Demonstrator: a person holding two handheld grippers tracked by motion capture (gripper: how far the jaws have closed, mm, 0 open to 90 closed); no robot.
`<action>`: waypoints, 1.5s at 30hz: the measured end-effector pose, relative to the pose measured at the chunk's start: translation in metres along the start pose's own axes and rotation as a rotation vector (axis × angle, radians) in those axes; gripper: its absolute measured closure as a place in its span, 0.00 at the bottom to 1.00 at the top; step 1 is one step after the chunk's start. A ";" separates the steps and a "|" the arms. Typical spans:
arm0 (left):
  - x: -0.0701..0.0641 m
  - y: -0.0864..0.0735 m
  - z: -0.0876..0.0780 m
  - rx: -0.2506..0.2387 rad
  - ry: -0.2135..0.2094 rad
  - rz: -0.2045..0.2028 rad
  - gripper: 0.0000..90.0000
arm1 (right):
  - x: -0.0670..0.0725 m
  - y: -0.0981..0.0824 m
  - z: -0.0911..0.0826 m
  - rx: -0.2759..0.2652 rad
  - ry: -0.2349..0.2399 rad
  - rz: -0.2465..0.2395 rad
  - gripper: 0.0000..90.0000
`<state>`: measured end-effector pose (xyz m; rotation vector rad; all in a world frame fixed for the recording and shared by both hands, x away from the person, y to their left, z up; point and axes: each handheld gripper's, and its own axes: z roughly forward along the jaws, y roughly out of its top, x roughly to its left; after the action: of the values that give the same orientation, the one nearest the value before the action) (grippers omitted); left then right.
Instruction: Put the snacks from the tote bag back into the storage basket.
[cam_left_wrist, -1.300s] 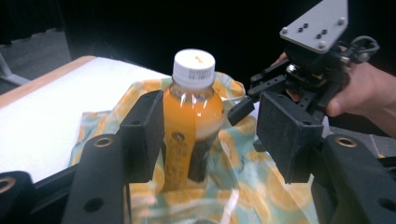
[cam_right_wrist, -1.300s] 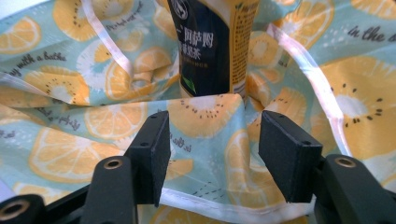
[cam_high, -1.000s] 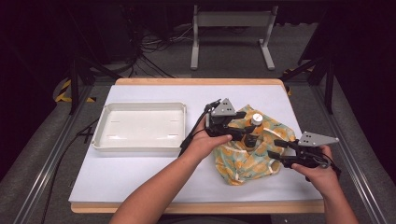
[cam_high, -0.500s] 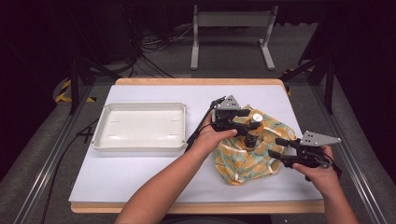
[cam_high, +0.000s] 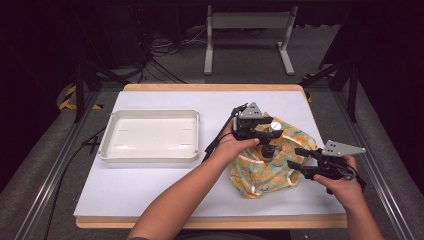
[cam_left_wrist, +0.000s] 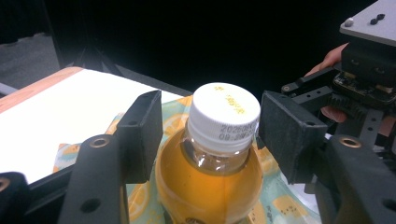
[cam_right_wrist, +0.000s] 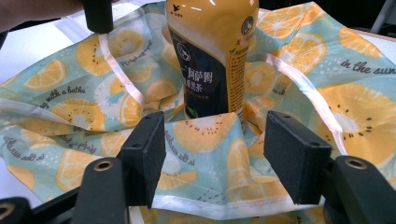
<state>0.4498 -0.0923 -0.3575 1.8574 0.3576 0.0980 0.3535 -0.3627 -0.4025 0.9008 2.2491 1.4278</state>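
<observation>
A bottle of orange drink (cam_high: 268, 150) with a white cap (cam_left_wrist: 224, 116) stands upright on a cloth printed with orange slices (cam_high: 260, 175). My left gripper (cam_high: 274, 131) reaches in from the left, and its jaws stand on either side of the cap (cam_left_wrist: 210, 135). They have just been closing, but a gap remains on one side, so it is open. My right gripper (cam_high: 296, 159) rests at the cloth's right edge, open, a raised fold of cloth (cam_right_wrist: 205, 130) between its jaws (cam_right_wrist: 212, 154). The bottle's dark label (cam_right_wrist: 205, 84) faces it.
An empty white tray (cam_high: 150, 155) sits on the left half of the white table top (cam_high: 150, 190). The table's wooden front edge (cam_high: 210, 222) runs along the near side. Dark floor, cables and a metal stand (cam_high: 247, 22) lie beyond the far edge.
My left gripper has shifted right and slightly down over the cloth, bringing its jaws around the bottle's cap. The right gripper and the bottle have stayed in place.
</observation>
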 end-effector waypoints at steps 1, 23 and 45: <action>-0.001 0.000 0.001 -0.005 -0.003 0.011 0.46 | 0.000 0.000 0.000 -0.001 0.000 0.000 0.44; -0.006 0.005 -0.001 0.026 -0.004 0.099 0.65 | 0.000 0.002 -0.002 -0.019 0.007 0.006 0.46; -0.012 0.043 -0.030 -0.053 -0.053 0.128 0.65 | 0.000 0.002 -0.002 -0.033 0.009 0.023 0.47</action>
<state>0.4393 -0.0801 -0.3067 1.8261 0.1979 0.1442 0.3528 -0.3636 -0.3993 0.9152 2.2219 1.4768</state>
